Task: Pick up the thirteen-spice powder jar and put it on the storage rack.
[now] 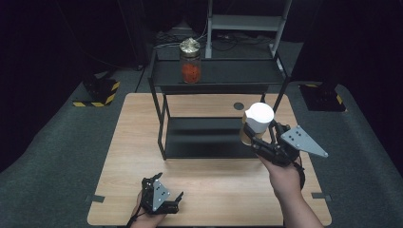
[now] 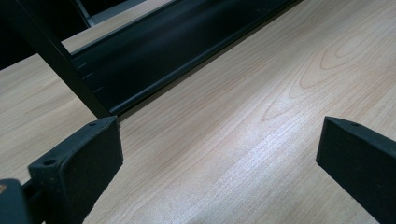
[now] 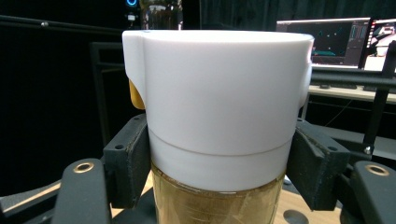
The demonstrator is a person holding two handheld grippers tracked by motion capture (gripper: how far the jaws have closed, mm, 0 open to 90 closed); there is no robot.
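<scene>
**Above the lower shelf: a white-capped jar is being held upright**

Over the right end of the black rack's lower shelf (image 1: 204, 137), the right gripper (image 1: 254, 137) is being held out from the person's right hand (image 1: 280, 175), with the forearm coming in from the bottom edge and the grey three-cornered plate turned up and to the right. Its jaws are being pressed against both sides of the jar (image 1: 256, 124), just under the white cap (image 3: 217, 88), so the jar is being gripped firmly, clear of the table.

Near the front edge, the left gripper (image 1: 173, 205) is being rested low by the left hand (image 1: 147, 216), pointed to the right and slightly forward. In the left gripper view its jaws are being kept wide apart over bare wood, with nothing between them.

A light wooden table (image 1: 128, 156) is being used as the work surface, standing on grey carpet in a dark room. The two-level black rack is set at the table's far middle, and a second jar with orange contents (image 1: 190, 61) is standing on its top shelf. Lit monitors (image 3: 336, 39) are being shown beyond the rack in the right gripper view.

The held jar's long axis is being kept vertical, cap upward, with amber glass showing beneath the cap.
</scene>
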